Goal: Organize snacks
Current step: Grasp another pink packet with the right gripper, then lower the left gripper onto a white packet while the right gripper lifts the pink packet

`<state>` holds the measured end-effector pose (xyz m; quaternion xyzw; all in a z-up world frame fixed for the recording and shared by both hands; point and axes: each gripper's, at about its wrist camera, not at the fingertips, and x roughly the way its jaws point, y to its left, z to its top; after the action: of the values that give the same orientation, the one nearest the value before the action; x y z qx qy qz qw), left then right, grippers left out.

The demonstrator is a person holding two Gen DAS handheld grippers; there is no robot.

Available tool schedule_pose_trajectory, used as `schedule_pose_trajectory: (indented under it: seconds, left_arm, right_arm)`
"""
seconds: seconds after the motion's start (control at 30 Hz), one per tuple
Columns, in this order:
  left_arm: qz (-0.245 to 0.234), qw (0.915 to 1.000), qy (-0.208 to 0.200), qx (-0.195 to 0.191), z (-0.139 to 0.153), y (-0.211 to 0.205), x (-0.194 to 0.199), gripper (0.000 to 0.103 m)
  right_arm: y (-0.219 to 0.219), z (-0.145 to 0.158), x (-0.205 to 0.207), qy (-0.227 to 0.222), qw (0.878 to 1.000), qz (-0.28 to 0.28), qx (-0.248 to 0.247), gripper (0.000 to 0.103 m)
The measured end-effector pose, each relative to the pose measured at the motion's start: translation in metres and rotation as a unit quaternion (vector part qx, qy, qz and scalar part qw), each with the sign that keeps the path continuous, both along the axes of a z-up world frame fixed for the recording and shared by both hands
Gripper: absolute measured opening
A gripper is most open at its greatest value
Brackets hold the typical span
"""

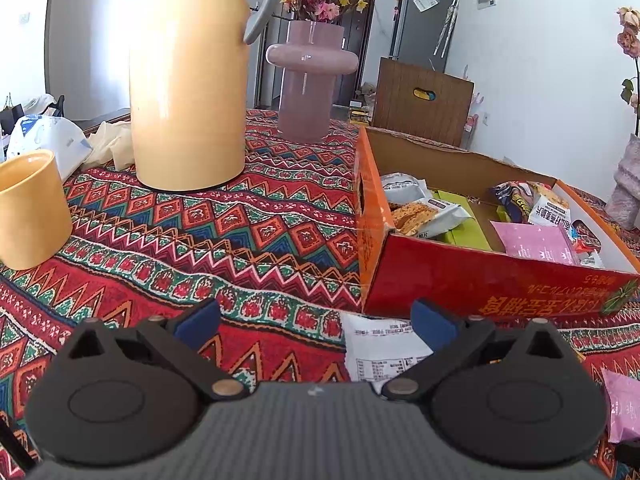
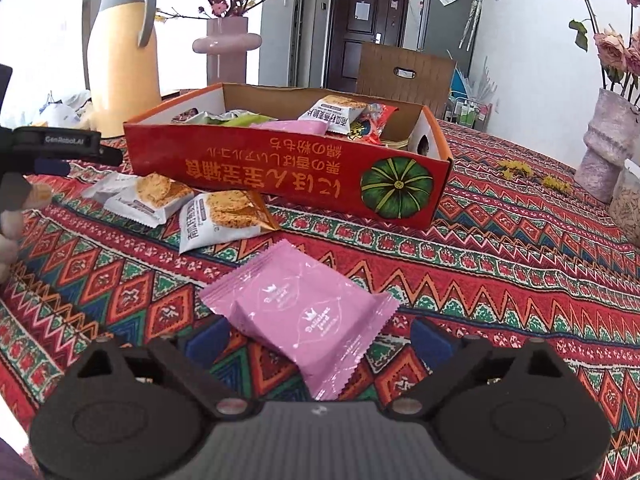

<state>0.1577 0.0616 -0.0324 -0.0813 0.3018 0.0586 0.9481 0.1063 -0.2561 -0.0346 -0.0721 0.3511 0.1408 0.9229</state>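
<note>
My right gripper [image 2: 320, 338] has its blue-padded fingers spread wide apart, and the flat pink foil snack packet [image 2: 298, 312] lies on the cloth between them, its near corner running down toward the gripper body; neither pad presses on it. My left gripper [image 1: 316, 322] is likewise spread wide and empty, hovering low over the cloth with a white snack packet printed with a small table of text [image 1: 380, 350] lying just ahead of its right finger.

Beyond the pink packet in the right wrist view, two white cracker packets with biscuit pictures [image 2: 218, 216] lie side by side, overlapping slightly, near the front wall of the long red-and-orange cardboard box with a green pumpkin printed on it [image 2: 280, 178]. The box stands open on the red patterned woven tablecloth [image 2: 500, 248] and already holds a jumble of snacks: white cracker packets, a pink packet, green wrappers and a red bag.

Behind the box, to the left, stand a tall yellow thermos jug with a grey handle [image 1: 188, 80] and a mauve glass vase of pink and yellow blossoms [image 1: 310, 80]. A short yellow cup [image 1: 30, 208] sits at the left edge of the left wrist view. At the far left of the right wrist view my other gripper and some fingers show, blurred.
</note>
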Motion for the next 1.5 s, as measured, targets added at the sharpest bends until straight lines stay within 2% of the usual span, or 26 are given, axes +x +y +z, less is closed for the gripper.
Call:
schedule_pose_trajectory:
  seconds: [0.13, 0.27, 0.3, 0.33, 0.37, 0.4, 0.43, 0.5, 0.6, 0.77, 0.83, 0.97, 1.1, 1.5]
  left_arm:
    - [0.001, 1.0000, 0.001, -0.001, -0.001, 0.001, 0.000, 0.103]
    - [0.000, 1.0000, 0.001, -0.002, -0.001, 0.000, 0.000, 0.103]
    - [0.000, 1.0000, 0.002, -0.002, -0.001, 0.000, 0.000, 0.103]
    - [0.000, 1.0000, 0.002, -0.002, -0.001, 0.000, 0.000, 0.103]
    - [0.000, 1.0000, 0.002, -0.002, -0.001, 0.000, 0.000, 0.103]
    - [0.000, 1.0000, 0.002, -0.002, -0.001, 0.000, 0.000, 0.103]
    - [0.000, 1.0000, 0.002, -0.002, -0.001, 0.000, 0.000, 0.103]
    - [-0.002, 1.0000, 0.003, -0.001, -0.001, -0.001, 0.000, 0.103]
    - [-0.001, 1.0000, 0.003, -0.001, -0.001, -0.001, 0.000, 0.103]
    - [-0.003, 0.9999, 0.014, 0.003, -0.003, -0.003, 0.003, 0.103]
    - [-0.008, 0.9997, 0.025, 0.003, -0.003, -0.004, 0.006, 0.103]
    - [-0.027, 0.9984, 0.050, 0.002, -0.002, -0.009, 0.010, 0.103]
    - [-0.040, 0.9963, 0.073, 0.020, -0.004, -0.023, 0.015, 0.103]
    - [-0.054, 0.9910, 0.102, 0.069, -0.006, -0.059, 0.030, 0.103]
  right_arm:
    - [0.001, 0.003, 0.019, -0.014, 1.000, -0.018, -0.003, 0.097]
    - [0.000, 0.002, 0.038, -0.010, 1.000, -0.023, 0.000, 0.096]
    - [0.000, 0.000, 0.040, -0.004, 1.000, -0.023, 0.004, 0.090]
    - [0.000, -0.002, 0.042, 0.001, 1.000, -0.024, 0.008, 0.078]
    - [-0.001, -0.003, 0.042, 0.002, 1.000, -0.023, 0.021, 0.074]
    - [-0.001, -0.003, 0.041, 0.003, 0.999, -0.022, 0.030, 0.064]
    - [-0.001, -0.002, 0.040, 0.001, 0.999, -0.024, 0.032, 0.061]
    - [-0.001, -0.004, 0.037, -0.005, 0.999, -0.034, 0.031, 0.061]
    - [-0.006, -0.004, 0.036, -0.015, 0.997, -0.057, 0.056, 0.061]
    - [-0.019, 0.005, 0.035, -0.066, 0.984, -0.117, 0.114, 0.061]
    - [-0.022, 0.006, 0.035, -0.079, 0.982, -0.126, 0.120, 0.061]
    - [-0.028, 0.001, 0.038, -0.076, 0.979, -0.134, 0.135, 0.061]
    - [-0.030, -0.003, 0.041, -0.069, 0.978, -0.137, 0.142, 0.061]
    - [-0.035, -0.004, 0.039, -0.066, 0.975, -0.136, 0.161, 0.061]
